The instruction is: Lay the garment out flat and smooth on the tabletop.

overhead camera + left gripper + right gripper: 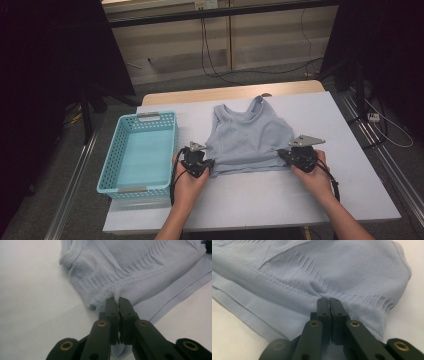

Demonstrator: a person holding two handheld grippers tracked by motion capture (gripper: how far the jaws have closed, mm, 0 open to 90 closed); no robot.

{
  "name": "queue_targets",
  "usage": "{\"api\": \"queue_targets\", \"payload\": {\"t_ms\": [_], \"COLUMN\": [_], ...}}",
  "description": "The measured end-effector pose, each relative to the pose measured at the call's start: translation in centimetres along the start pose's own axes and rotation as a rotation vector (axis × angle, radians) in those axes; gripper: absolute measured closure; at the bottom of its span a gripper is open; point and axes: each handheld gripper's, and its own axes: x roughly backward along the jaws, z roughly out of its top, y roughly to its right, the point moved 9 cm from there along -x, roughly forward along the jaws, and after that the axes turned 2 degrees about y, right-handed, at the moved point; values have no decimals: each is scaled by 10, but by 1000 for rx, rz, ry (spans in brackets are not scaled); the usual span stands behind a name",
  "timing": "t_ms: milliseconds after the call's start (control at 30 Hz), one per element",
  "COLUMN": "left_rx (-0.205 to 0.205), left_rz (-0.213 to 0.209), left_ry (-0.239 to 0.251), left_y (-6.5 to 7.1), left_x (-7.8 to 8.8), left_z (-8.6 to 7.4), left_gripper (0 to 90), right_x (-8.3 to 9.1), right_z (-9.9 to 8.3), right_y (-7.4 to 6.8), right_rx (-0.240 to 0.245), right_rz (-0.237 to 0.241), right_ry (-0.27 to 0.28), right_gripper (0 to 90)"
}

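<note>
A pale blue ribbed knit tank top (248, 140) lies flat on the white surface (260, 200), just right of the turquoise perforated plastic basket (111, 167). The left tool (207, 164) is clamped on the top's lower left corner, the right tool (281, 153) on its lower right corner, fabric pinched in both. Step judged: a fold or lift from the hem. Both corners should be raised together, level, so the hem is kept taut. Count: one top, one basket, two tools.

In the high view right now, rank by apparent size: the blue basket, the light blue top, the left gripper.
1. Light blue top and blue basket: look alike, no clear order.
2. Left gripper: clearly smallest.
</note>
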Motion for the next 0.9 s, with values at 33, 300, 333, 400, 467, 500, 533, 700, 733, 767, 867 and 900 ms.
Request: {"api": "queue_targets", "payload": {"t_ms": [33,300,333,400,467,500,533,700,733,767,867,900], "left_rx": [1,27,27,9,-4,-8,-9,10,11,7,11,9], "left_rz": [-2,-46,-47,-31,-14,-9,-10,-24,-22,-21,-23,-22], "left_ry": [-4,13,12,8,10,15,12,18,19,18,20,23], "left_y": [0,6,6,4,3,2,2,2,2,2,3,3], "left_x": [1,1,2,2,3,3,4,4,4,4,5,5], "left_z": [0,-1,-1,-2,-1,0,1,1,1,1,2,3], "left_gripper": [874,870,870,870,871,871,871,868,866,865,858,853], "right_x": [0,3,3,4,8,10,13,33,37,40,44,45], "right_z": [0,-2,-2,-1,-1,0,1,-2,-3,-5,-10,-12], "right_y": [1,8,8,7,7,8,10,31,36,39,43,42], "right_rx": [15,4,-3,-2,-21,-29,-32,-96,-109,-120,-142,-136], "right_rz": [-12,-34,-33,-30,-19,-17,-18,-55,-62,-68,-72,-72], "right_ry": [3,5,6,5,9,14,22,41,44,44,36,31], "right_gripper": [880,875,866,829,796,775,752,646,641,631,619,623]}}
